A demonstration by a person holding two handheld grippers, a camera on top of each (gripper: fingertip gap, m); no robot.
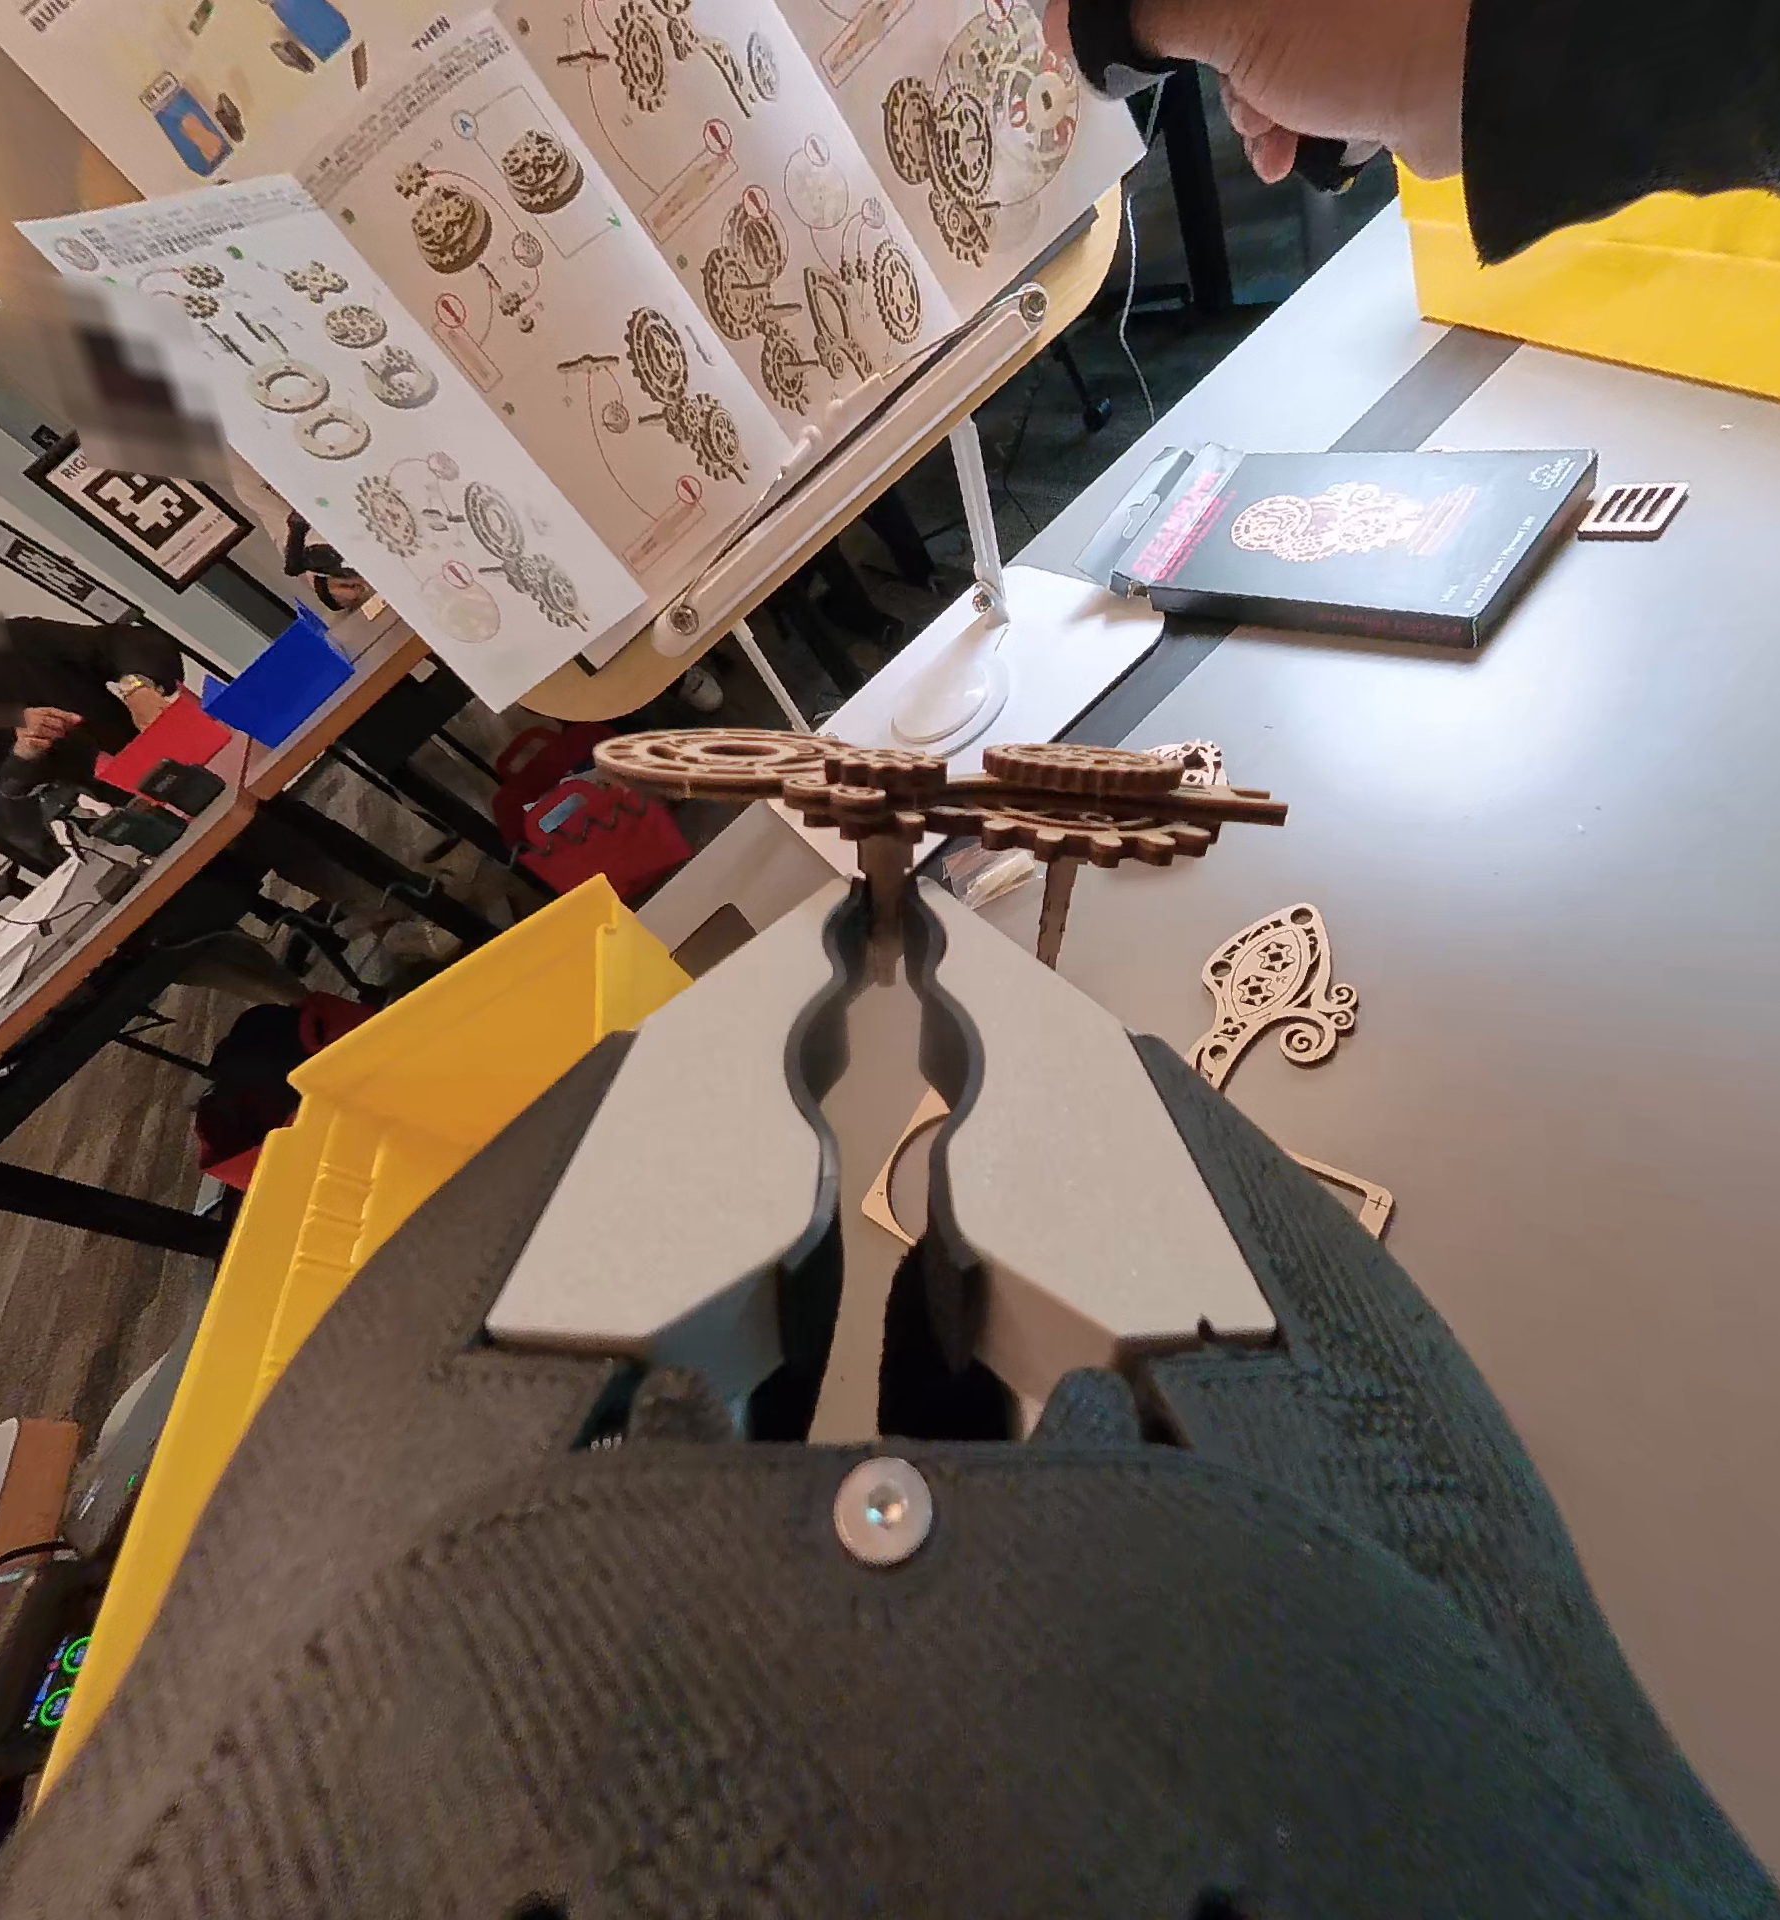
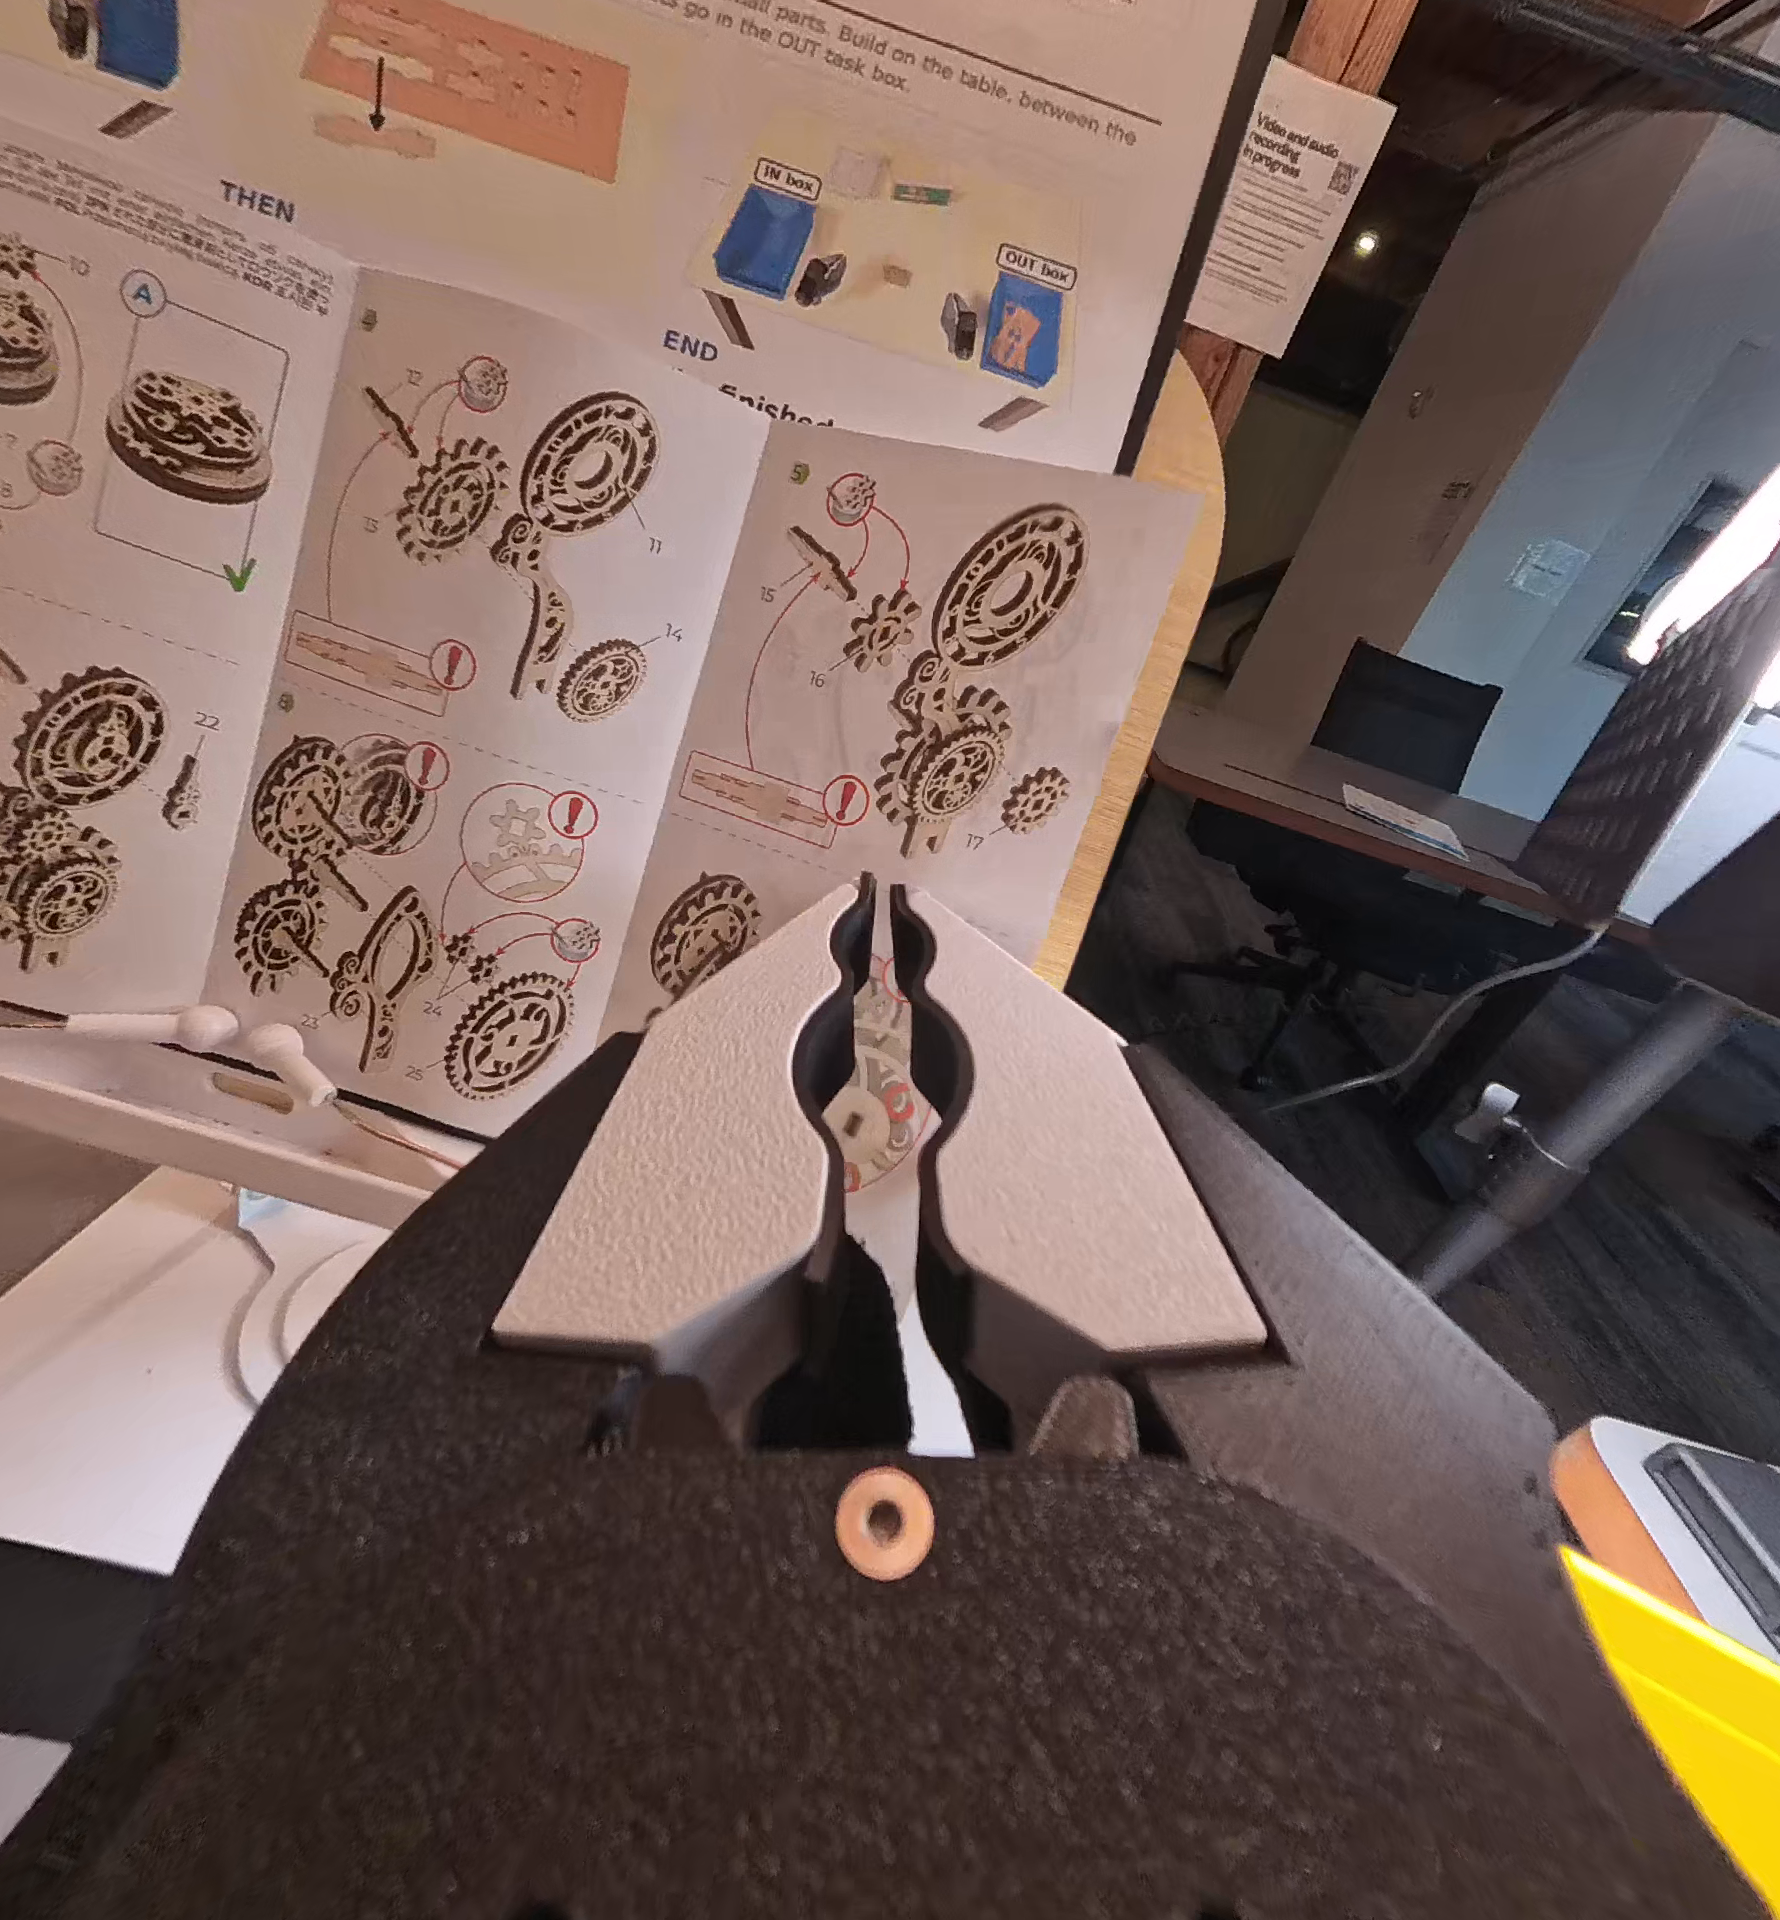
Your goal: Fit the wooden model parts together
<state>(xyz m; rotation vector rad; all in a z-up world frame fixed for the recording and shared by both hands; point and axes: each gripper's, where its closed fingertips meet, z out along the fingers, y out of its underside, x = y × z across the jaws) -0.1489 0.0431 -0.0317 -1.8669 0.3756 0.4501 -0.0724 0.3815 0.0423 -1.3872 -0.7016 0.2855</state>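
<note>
In the left wrist view, the left gripper (image 1: 884,914), with pale grainy finger plates that have wavy dark inner edges on a ribbed black body, is pinched on a thin wooden axle under the gear assembly (image 1: 927,795), a flat stack of dark laser-cut cogs and a ringed disc held level above the grey table (image 1: 1488,1039). A second peg hangs from the assembly, free of the fingers. On the table just beside lie a pale filigree piece (image 1: 1275,992) and a cut-out sheet frame (image 1: 1374,1200), partly hidden by the gripper. Farther off sit a black product box (image 1: 1374,545) and a small slotted wooden piece (image 1: 1634,509) at its corner, with bare tabletop between. A yellow bin (image 1: 398,1143) stands at the table's left edge; its contents are out of sight. An instruction booklet (image 1: 512,343) leans on a white stand, and a hand (image 1: 1322,83) shows at the top. In the right wrist view, the right gripper (image 2: 880,896), of the same make, is nearly closed with a hairline gap at the tips and nothing between them, raised in front of the booklet (image 2: 553,675).
</note>
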